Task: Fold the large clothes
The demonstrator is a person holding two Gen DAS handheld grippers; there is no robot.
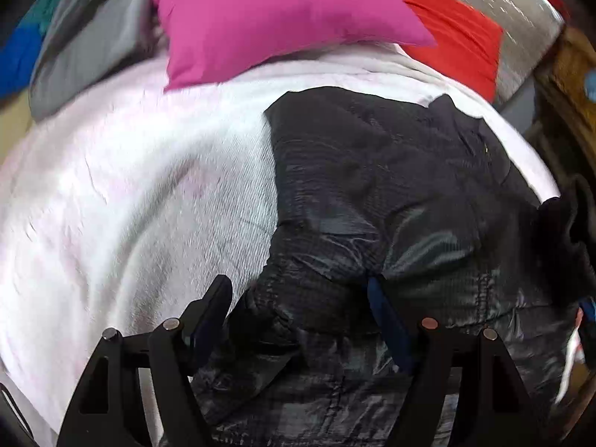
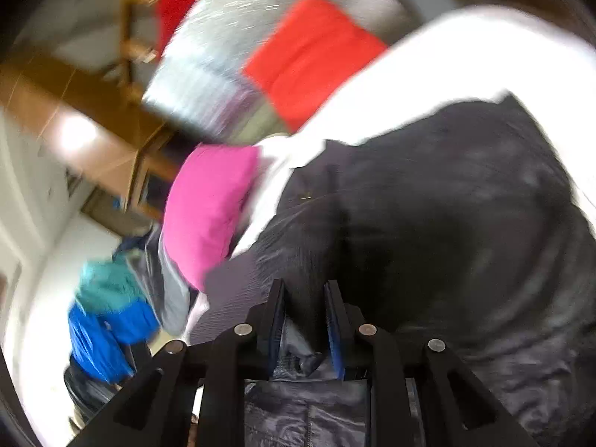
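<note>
Black jacket (image 1: 372, 193) fabric bunches between the wide-spread left claw (image 1: 298, 294), while the right claw (image 2: 303, 294) pinches it narrowly.

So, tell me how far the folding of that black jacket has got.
Early stage. Done: the black jacket lies spread on the white blanket. In hand: the left gripper is wide open with bunched jacket fabric between its fingers; the right gripper looks shut on a jacket edge, though that view is blurred. Left: no neat fold shows yet.
</note>
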